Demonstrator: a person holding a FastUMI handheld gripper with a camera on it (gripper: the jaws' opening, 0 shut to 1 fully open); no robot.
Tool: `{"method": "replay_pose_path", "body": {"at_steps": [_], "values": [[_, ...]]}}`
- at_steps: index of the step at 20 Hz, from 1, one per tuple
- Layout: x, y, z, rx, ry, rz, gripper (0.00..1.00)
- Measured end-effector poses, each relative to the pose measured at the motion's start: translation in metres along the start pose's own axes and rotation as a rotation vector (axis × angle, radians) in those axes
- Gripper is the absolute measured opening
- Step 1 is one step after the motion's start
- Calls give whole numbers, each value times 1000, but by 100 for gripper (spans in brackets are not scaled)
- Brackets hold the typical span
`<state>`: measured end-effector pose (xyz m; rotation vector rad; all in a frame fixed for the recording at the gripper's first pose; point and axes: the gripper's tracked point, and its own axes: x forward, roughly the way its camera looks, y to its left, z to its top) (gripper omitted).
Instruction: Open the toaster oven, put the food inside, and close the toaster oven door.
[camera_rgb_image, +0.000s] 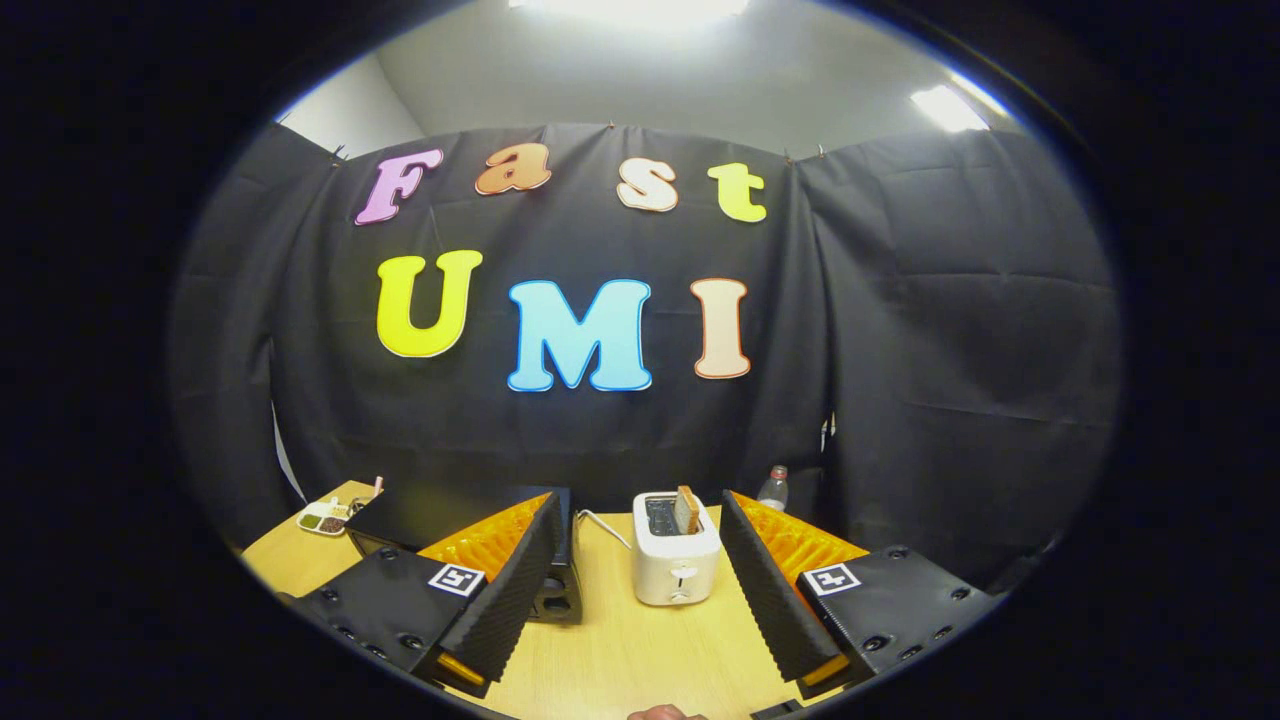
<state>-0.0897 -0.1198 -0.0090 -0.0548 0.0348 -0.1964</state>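
Note:
The black toaster oven (420, 515) stands on the wooden table (610, 650), mostly hidden behind my left finger (500, 590); its knob panel shows just past that finger. I cannot tell how its door stands. A small tray of food (325, 517) lies to the left of the oven, near the table's corner. My gripper (640, 497) is open, held above the table with nothing between its fingers, and well short of the oven.
A white pop-up toaster (677, 562) with a slice of bread sticking out stands just ahead, between the fingers. A white cord (603, 523) runs from it toward the oven. A small bottle (772, 487) stands behind the right finger. A hand (665, 712) shows below.

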Motion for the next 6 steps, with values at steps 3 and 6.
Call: {"method": "replay_pose_path", "body": {"at_steps": [3, 6], "values": [[2, -4, 0, 12, 10, -3, 100], [6, -1, 2, 45, 26, 6, 100]]}}
